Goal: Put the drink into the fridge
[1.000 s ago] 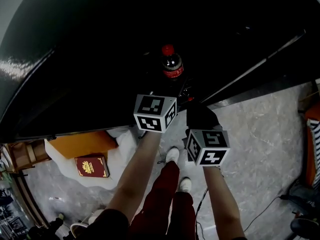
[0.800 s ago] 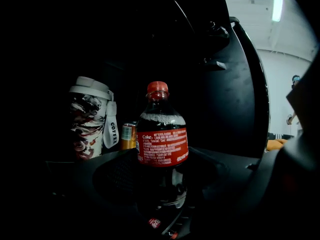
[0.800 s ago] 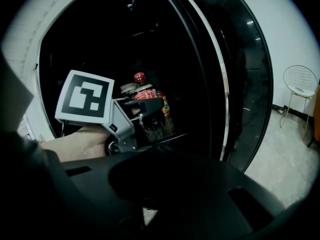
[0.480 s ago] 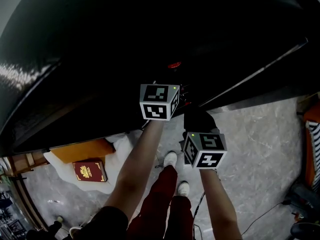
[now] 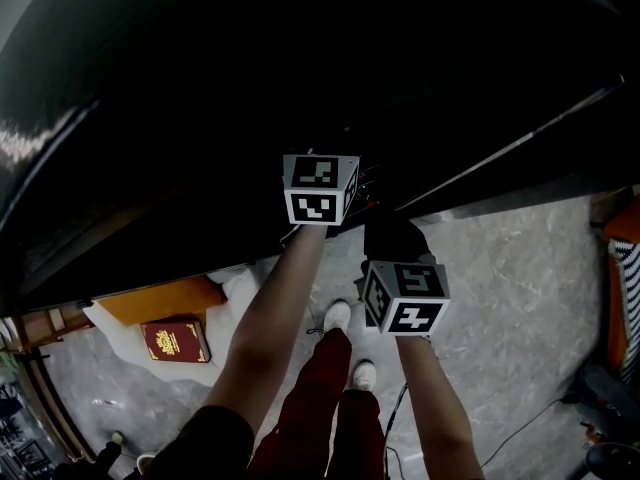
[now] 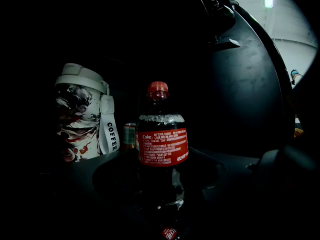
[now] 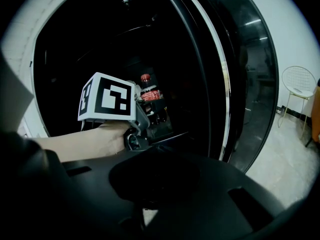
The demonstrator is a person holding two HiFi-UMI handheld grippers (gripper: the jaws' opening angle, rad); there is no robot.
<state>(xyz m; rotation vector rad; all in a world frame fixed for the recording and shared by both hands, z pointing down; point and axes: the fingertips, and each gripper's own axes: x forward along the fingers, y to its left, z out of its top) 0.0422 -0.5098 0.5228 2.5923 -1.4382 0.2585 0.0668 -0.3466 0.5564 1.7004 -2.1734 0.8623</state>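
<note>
— How far along is it?

— Most of the way, I'd judge. Nearest the person, the right gripper (image 7: 150, 184) hangs outside the fridge (image 5: 300, 68), its jaws pressed together on nothing. Ahead of it the left gripper (image 6: 159, 179) reaches into the dark interior, clamped on the Coke bottle (image 6: 162, 144). So the drink is inside but not let go. What is left is setting it down, opening the jaws and drawing back. The glass door (image 7: 250, 84) stands open too, if closing it counts.

— And where does the bottle sit in those jaws?

— Its lower body is between the two jaws, one on each side. The red label and cap rise clear above them, and the bottle is upright. I cannot tell whether its base rests on a shelf — it is too dark there. Just behind it, to the left, a small can (image 6: 129, 134) peeks out. Further left stands a coffee tumbler (image 6: 82, 114), apart from the bottle, and beyond them is only the black interior.
</note>
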